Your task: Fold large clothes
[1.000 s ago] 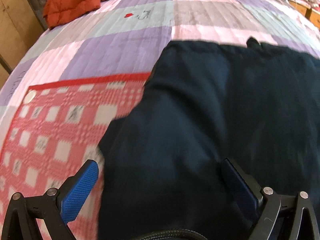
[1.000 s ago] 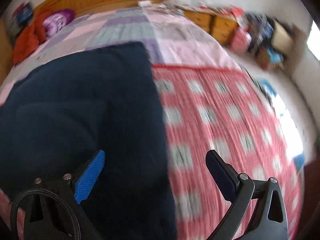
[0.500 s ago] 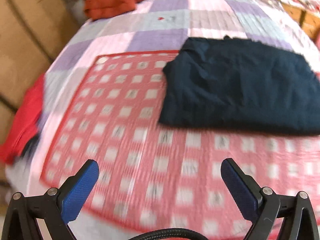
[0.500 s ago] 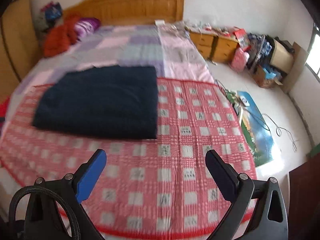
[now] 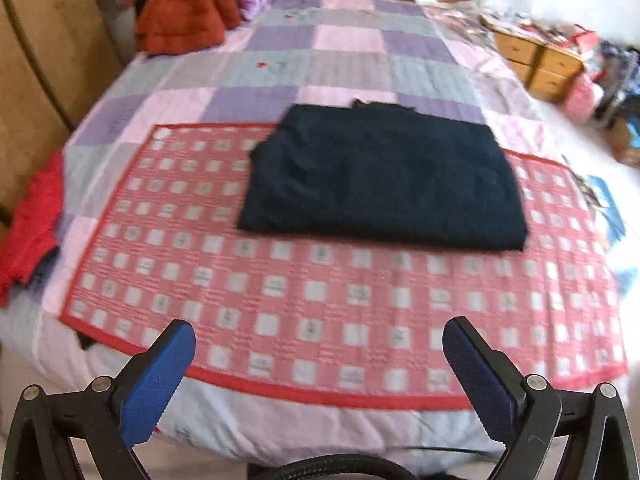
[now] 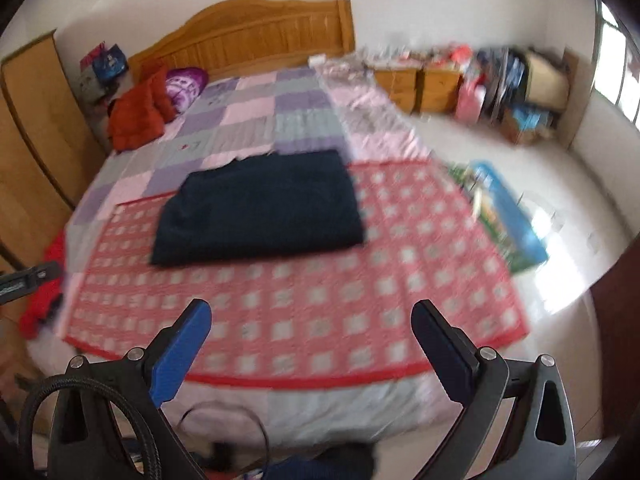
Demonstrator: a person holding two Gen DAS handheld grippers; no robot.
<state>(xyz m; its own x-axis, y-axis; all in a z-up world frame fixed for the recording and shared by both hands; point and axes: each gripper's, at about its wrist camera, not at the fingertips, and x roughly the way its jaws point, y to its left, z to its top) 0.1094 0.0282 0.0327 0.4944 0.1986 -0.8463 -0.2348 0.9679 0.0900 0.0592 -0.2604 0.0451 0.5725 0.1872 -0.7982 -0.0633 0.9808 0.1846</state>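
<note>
A dark navy folded garment [image 5: 384, 178] lies flat as a rough rectangle on a red-and-white checked quilted mat [image 5: 320, 312] that is spread across the foot end of the bed [image 5: 340, 56]. The garment sits at the mat's far edge, its far side reaching over the red border onto the pink, purple and grey patchwork bedcover [image 6: 256, 120]. In the right wrist view the same garment [image 6: 260, 208] lies towards the mat's far left part, with the mat's [image 6: 420, 272] near and right portions bare.

The left gripper [image 5: 320, 364] hangs off the foot edge of the bed with its blue-padded fingers [image 5: 160, 376] spread wide and nothing between them, well apart from the garment. The right gripper [image 6: 312, 340] is likewise released, its fingers [image 6: 184, 348] wide apart and holding nothing, also back from the foot edge.

At the head end, near the wooden headboard [image 6: 248, 36], an orange-red padded jacket [image 5: 188, 8] lies bunched at the bed's left corner beside a purple patterned pillow [image 6: 186, 82]. A red cloth [image 5: 32, 220] hangs off the bed's left edge. Wooden bedside cabinets [image 6: 420, 82] stand to the right of the head end. Both views are somewhat blurred.
</note>
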